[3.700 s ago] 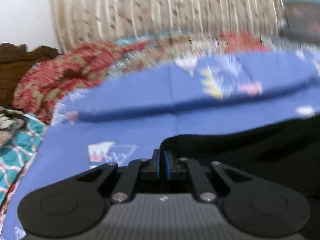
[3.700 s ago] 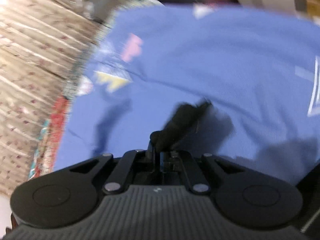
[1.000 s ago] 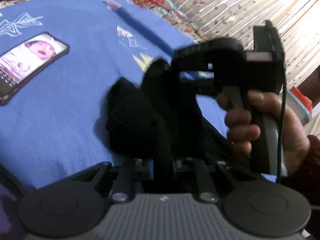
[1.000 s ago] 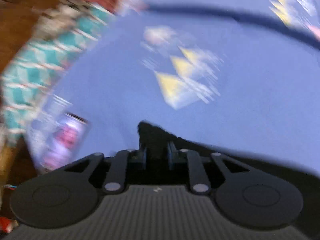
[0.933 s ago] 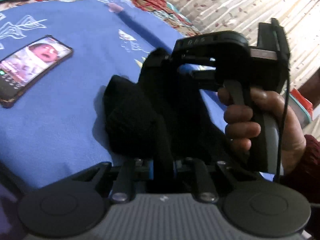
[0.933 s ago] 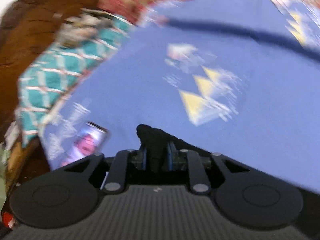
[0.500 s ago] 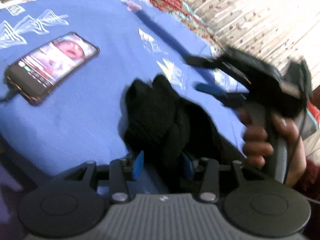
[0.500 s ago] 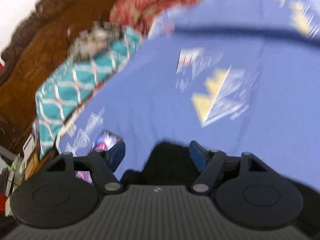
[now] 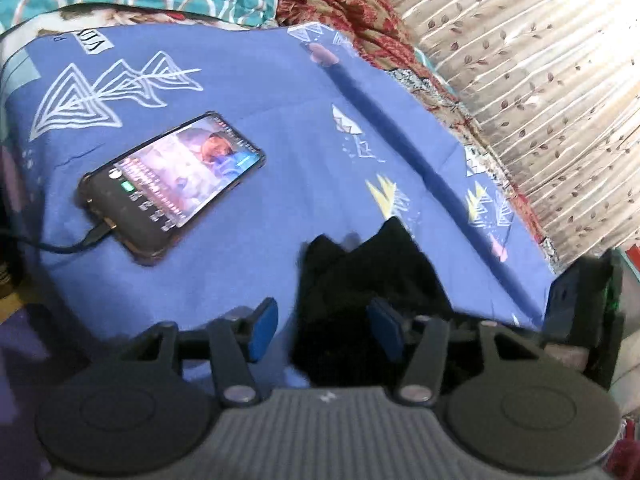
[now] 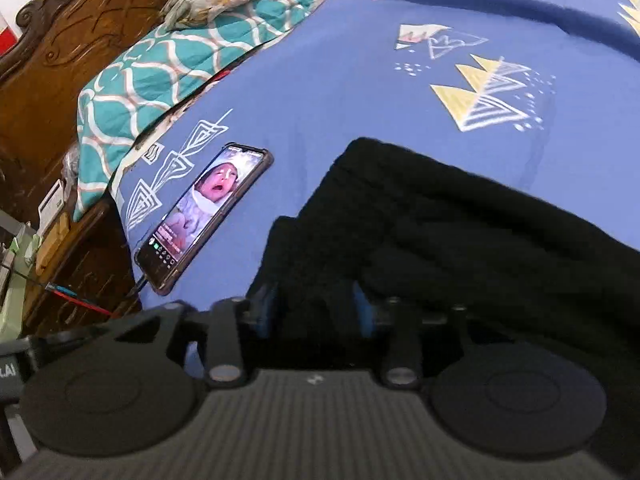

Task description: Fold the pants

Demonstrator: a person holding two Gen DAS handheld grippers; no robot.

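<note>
The phone (image 9: 172, 184) lies on the blue bedsheet (image 9: 260, 92) at ten o'clock. The black pants (image 9: 360, 276) lie at centre. The left gripper (image 9: 325, 332) has just opened, fingers spread around the cloth. The right gripper (image 10: 316, 312) has just been narrowing; its grip I cannot tell.

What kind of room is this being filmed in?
Most likely a bedroom in a home: a blue patterned bedsheet covers a bed with a carved wooden headboard, a teal quilt is heaped beside it, and pleated curtains hang behind.
</note>
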